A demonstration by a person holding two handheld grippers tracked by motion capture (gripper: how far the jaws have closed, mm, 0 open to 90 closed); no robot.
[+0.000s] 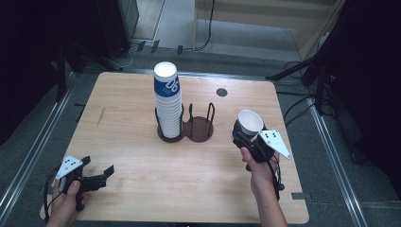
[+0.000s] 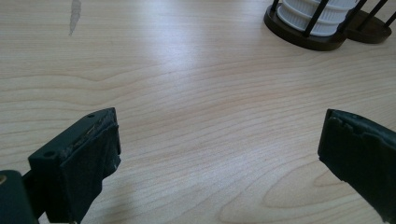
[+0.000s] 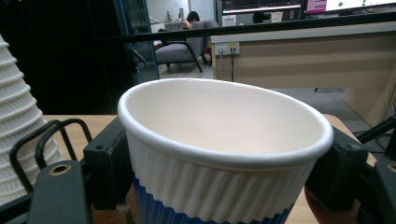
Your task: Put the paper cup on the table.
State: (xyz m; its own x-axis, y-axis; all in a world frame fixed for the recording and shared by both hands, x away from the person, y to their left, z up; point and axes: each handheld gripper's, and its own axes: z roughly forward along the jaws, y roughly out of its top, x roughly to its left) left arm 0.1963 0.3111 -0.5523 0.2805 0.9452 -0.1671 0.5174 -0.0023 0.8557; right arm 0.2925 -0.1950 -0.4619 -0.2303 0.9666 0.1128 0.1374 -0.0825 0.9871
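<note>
While the left tool point(image 1: 97, 176) rests wide open near the counter's point(image 1: 142, 189) front-left corner, the right tool point(image 1: 249, 137) grips a paper cup point(image 1: 249, 122), mouth up, right of the cup stack point(image 1: 168, 101).

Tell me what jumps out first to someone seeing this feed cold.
The tall stack of blue-and-white paper cups in the left ring of the dark wire cup holder at the table's middle catches the eye first. Next is the single paper cup clamped in the right gripper, held to the holder's right. The left gripper sits open near the table's front left corner.
</note>
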